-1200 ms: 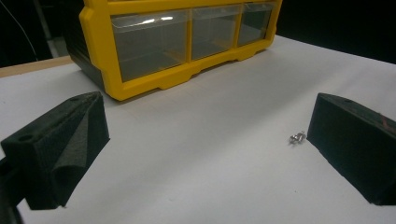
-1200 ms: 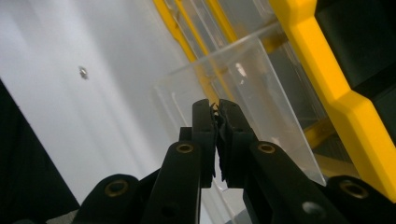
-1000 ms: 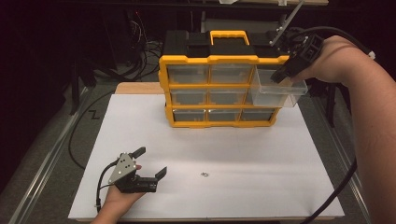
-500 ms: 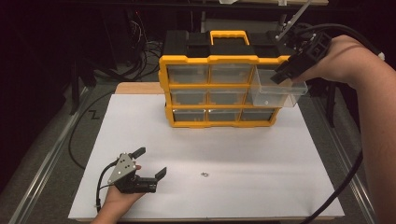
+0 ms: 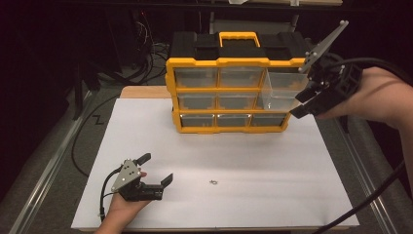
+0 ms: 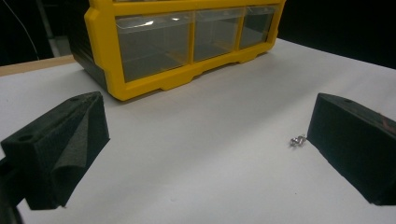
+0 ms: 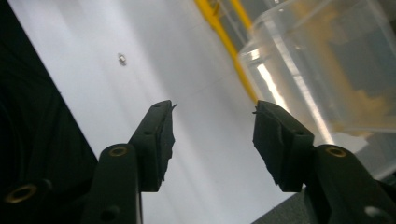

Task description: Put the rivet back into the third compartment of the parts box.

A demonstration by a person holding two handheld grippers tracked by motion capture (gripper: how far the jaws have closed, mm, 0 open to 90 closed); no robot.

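A yellow and black drawer organizer (image 5: 220, 62) stands at the back of the white sheet (image 5: 243, 156). Its clear top-right drawer (image 5: 281, 92) sticks out toward me. My right gripper (image 5: 296, 106) hovers at that drawer's front right corner. Its jaws are open, and in the right gripper view (image 7: 212, 116) the drawer (image 7: 327, 70) lies just beyond the right jaw, outside the gap. My left gripper (image 5: 157, 168) rests open on the sheet near the front left. A tiny metal screw (image 5: 213, 182) lies to its right, close to the right jaw in the left gripper view (image 6: 297, 140).
The other drawers of the organizer (image 6: 154, 84) are pushed in. A wooden board edge (image 5: 143, 91) shows behind the sheet at the left. Cables (image 5: 85, 141) trail over the dark floor on the left, and a metal rail (image 5: 44, 175) runs along the table's side.
My right gripper has come off the drawer's upper rim and dropped down and right to its front corner, jaws now apart. The drawer stays pulled out. The left gripper has not moved.
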